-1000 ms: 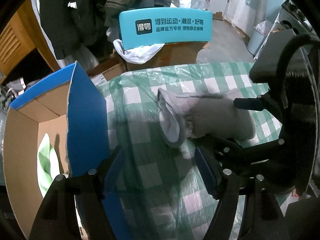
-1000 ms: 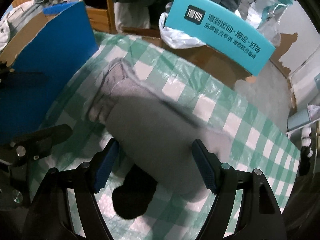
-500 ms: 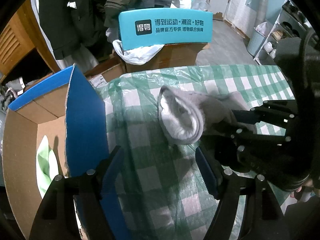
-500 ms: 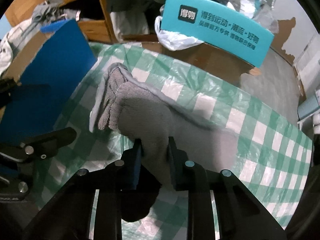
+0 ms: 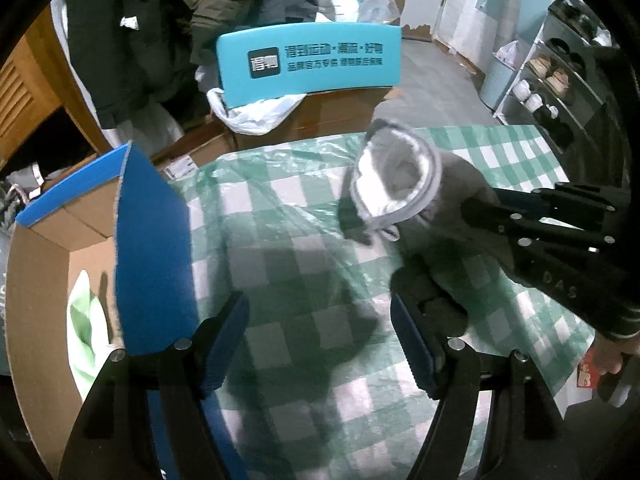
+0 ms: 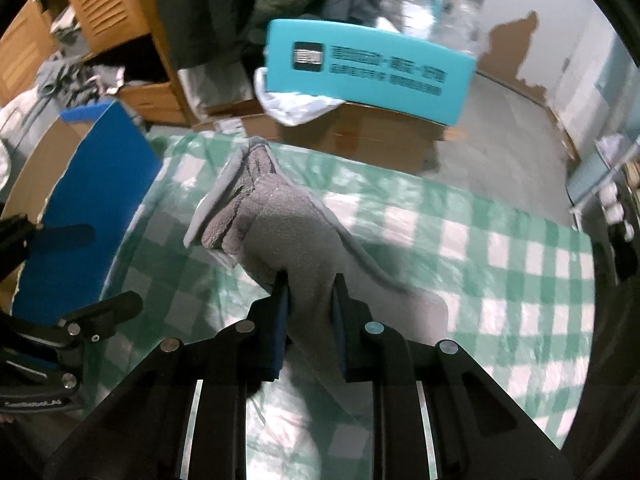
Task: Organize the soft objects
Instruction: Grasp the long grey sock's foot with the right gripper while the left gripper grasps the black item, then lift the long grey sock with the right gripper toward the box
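Since the earlier frame, grey fleece sock (image 6: 292, 240) has come up off the checked cloth (image 5: 280, 240) of the worktop; right hand-held gripper (image 6: 308, 292) stays clamped on its middle, cuff end raised, toe end trailing on the cloth. Left hand-held gripper (image 5: 320, 340): fingers spread apart, nothing between them, low over the near edge. Blue-walled cardboard box (image 5: 148, 240) at the worktop's left edge, open; pale green soft item (image 5: 86, 324) inside. Beyond the far edge: teal box flap (image 5: 308, 60), white plastic bag (image 5: 260, 112).
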`<state>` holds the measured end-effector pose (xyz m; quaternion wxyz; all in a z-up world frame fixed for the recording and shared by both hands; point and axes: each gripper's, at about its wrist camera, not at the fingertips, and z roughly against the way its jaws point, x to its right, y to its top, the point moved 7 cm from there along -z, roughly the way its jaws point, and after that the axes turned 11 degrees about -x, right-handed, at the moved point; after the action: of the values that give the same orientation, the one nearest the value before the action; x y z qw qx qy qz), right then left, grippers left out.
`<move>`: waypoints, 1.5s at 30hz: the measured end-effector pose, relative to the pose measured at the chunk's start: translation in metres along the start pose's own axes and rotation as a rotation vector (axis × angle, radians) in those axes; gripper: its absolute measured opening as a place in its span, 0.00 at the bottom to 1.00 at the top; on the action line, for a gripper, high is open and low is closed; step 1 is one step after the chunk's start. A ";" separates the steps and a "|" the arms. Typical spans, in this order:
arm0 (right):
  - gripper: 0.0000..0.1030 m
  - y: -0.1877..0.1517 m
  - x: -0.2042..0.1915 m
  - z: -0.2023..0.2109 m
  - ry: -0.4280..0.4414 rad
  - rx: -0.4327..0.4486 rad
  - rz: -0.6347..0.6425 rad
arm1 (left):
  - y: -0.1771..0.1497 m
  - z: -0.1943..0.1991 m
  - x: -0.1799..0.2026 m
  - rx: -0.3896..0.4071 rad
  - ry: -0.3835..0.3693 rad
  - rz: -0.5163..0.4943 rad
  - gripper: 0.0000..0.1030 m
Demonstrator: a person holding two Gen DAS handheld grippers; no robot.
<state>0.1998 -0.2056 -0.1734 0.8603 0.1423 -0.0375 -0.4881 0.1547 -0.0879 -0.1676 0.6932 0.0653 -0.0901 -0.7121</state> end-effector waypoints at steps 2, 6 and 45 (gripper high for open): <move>0.17 -0.006 0.009 0.005 -0.005 -0.002 -0.032 | 0.000 -0.002 0.008 -0.005 -0.016 -0.005 0.72; 0.17 -0.021 0.025 0.012 -0.014 -0.007 -0.079 | 0.000 -0.008 0.024 -0.026 -0.050 -0.013 0.72; 0.17 -0.079 0.087 0.000 -0.032 -0.048 -0.265 | 0.001 -0.088 0.073 -0.180 -0.112 -0.008 0.36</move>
<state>0.1798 -0.3177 -0.2016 0.7909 0.1175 -0.0203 -0.6003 0.1722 -0.1638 -0.2506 0.6872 -0.0370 -0.0640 -0.7227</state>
